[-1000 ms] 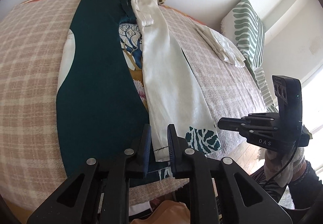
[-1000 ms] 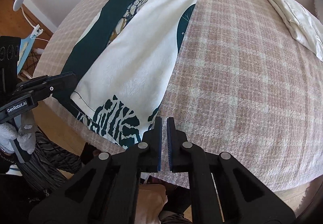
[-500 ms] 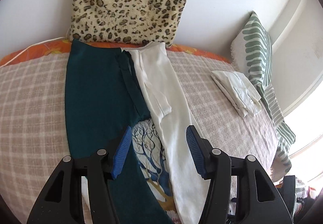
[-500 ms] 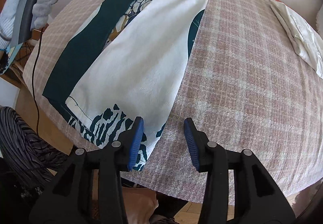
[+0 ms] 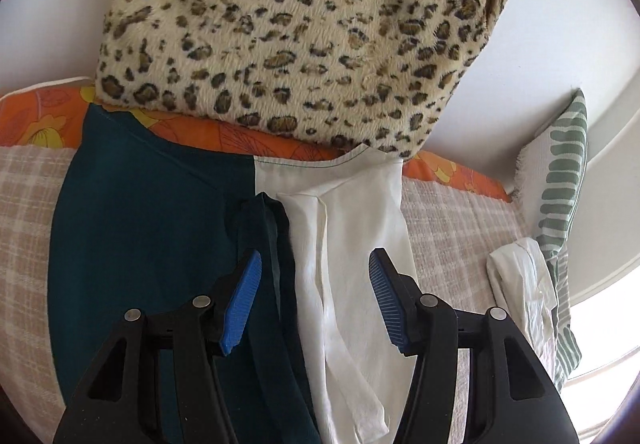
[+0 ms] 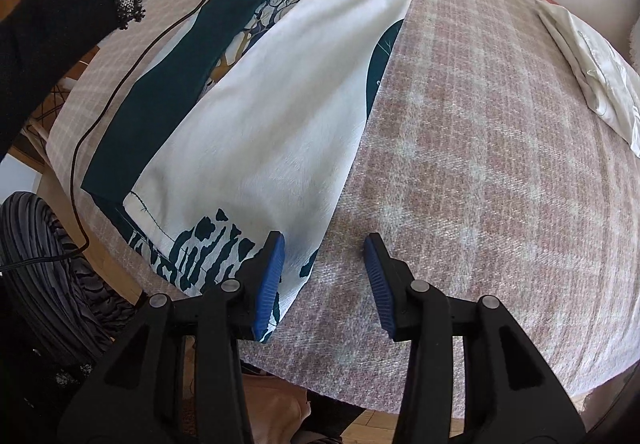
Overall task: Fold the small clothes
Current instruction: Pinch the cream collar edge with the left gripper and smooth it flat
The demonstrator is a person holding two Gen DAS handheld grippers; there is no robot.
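While the garment's collar (image 5: 308,164) fills one view, its hem (image 6: 208,244) only in the other; both hand-held grippers, left (image 5: 314,300) and right (image 6: 324,276), open, empty.

Both views are bright with daylight. In the left wrist view a blown-out window (image 5: 600,384) glares at four o'clock. Shadows on the checked blanket (image 6: 480,164) are soft and faint. Fisheye distortion bulges straight lines, dark vignetting rims every corner, and focus stays sharp throughout.
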